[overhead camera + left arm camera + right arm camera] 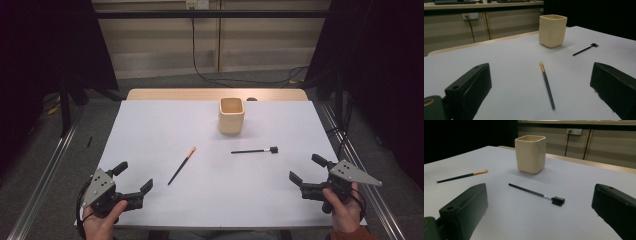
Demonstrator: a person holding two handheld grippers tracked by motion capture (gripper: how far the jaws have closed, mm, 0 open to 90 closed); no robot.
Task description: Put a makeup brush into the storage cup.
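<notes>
On table (pixel 150 130): two brushes (pixel 181 166), one cup (pixel 231 115)

On the table (pixel 150 125) I had the cup (pixel 231 115) standing toward the far edge, a little right of centre. The brush (pixel 181 165) lay nearer me, left of centre and slanted, and the spoolie (pixel 254 150) lay right of it, just before the cup. My left gripper (pixel 134 177) and right gripper (pixel 306 168) sat at the near corners, well apart from both.

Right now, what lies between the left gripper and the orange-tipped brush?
Nothing: in the high view, bare white table separates the open left gripper from the orange-tipped brush.
</notes>
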